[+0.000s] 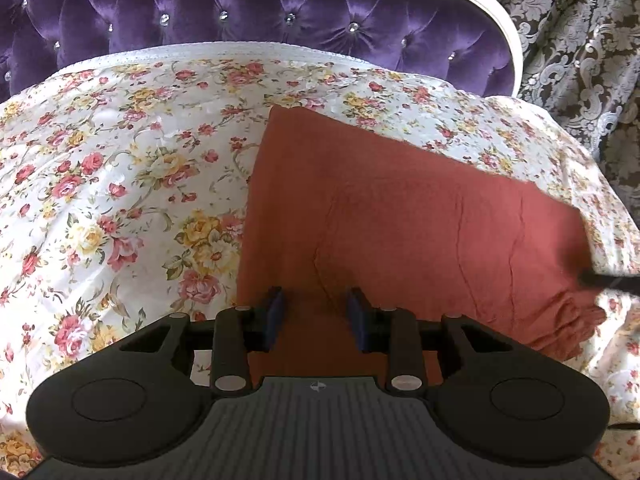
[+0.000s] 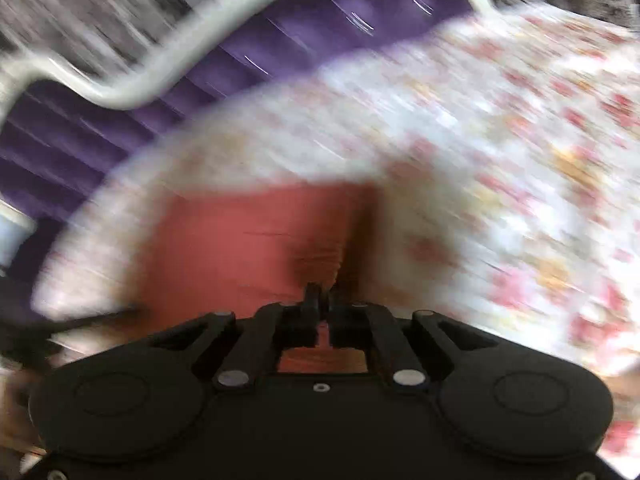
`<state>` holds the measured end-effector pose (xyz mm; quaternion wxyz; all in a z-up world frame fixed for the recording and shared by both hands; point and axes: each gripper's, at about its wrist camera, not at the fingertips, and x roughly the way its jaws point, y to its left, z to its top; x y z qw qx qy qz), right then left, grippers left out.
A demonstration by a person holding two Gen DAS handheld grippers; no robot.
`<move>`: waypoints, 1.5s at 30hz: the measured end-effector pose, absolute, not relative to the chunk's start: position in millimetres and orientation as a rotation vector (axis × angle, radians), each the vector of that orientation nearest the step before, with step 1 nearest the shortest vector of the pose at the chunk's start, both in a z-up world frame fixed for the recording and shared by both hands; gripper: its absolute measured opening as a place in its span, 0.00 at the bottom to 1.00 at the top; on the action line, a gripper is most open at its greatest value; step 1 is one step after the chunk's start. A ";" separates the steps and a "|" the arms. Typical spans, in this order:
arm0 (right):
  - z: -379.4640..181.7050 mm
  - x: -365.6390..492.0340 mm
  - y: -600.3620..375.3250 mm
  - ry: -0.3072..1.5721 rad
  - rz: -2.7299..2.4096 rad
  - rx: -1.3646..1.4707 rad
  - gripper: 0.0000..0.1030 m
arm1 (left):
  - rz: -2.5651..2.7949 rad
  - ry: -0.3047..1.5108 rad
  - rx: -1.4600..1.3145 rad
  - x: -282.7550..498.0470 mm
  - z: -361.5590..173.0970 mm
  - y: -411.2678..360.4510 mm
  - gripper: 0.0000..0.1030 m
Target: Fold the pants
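Observation:
The rust-red pants (image 1: 400,220) lie flat on the floral bedspread (image 1: 120,180), folded into a broad panel with a gathered edge at the lower right. My left gripper (image 1: 316,312) is open, its blue pads just above the pants' near edge, holding nothing. My right gripper (image 2: 322,296) is shut on the pants (image 2: 240,240), pinching a bunched fold of the cloth; that view is heavily blurred by motion. The right gripper's dark tip shows in the left wrist view (image 1: 600,278) at the pants' right edge.
A purple tufted headboard (image 1: 240,12) with a white frame stands behind the bed. A patterned curtain (image 1: 580,40) hangs at the right. The bedspread also fills the right wrist view (image 2: 480,120).

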<state>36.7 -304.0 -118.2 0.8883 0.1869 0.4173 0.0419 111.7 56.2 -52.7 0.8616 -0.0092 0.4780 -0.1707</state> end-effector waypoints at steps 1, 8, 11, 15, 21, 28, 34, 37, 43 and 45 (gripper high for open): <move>-124.4 36.6 -304.7 0.877 0.078 0.388 0.13 | -0.360 1.002 -0.018 111.1 -51.2 55.9 0.32; -86.5 9.7 -273.8 0.675 0.048 0.283 0.26 | -0.337 1.029 -0.012 107.7 -43.3 51.5 0.32; -94.3 14.4 -254.1 0.704 0.103 0.220 0.27 | -0.333 1.033 -0.009 104.4 -44.8 47.2 0.32; -122.4 18.3 -231.8 0.794 0.104 0.085 0.33 | -0.305 1.026 0.017 97.5 -50.1 41.1 0.33; -121.7 12.3 -213.5 0.769 0.106 -0.018 0.51 | -0.272 0.999 0.070 92.4 -54.3 30.9 0.34; -123.5 7.7 -207.1 0.745 0.125 -0.036 0.59 | -0.284 0.933 0.100 81.0 -59.9 26.5 0.43; -113.2 -4.9 -235.6 0.667 0.108 0.129 0.61 | -0.318 0.921 0.038 79.6 -51.7 38.7 0.42; -113.1 -7.6 -260.4 0.634 0.037 0.235 0.74 | -0.306 0.874 -0.010 81.5 -42.7 53.4 0.42; -130.9 14.1 -292.9 0.716 0.065 0.386 0.75 | -0.293 0.921 -0.017 108.2 -48.8 64.7 0.42; -137.0 21.2 -293.9 0.735 0.093 0.409 0.75 | -0.291 0.952 -0.032 115.3 -56.2 67.5 0.42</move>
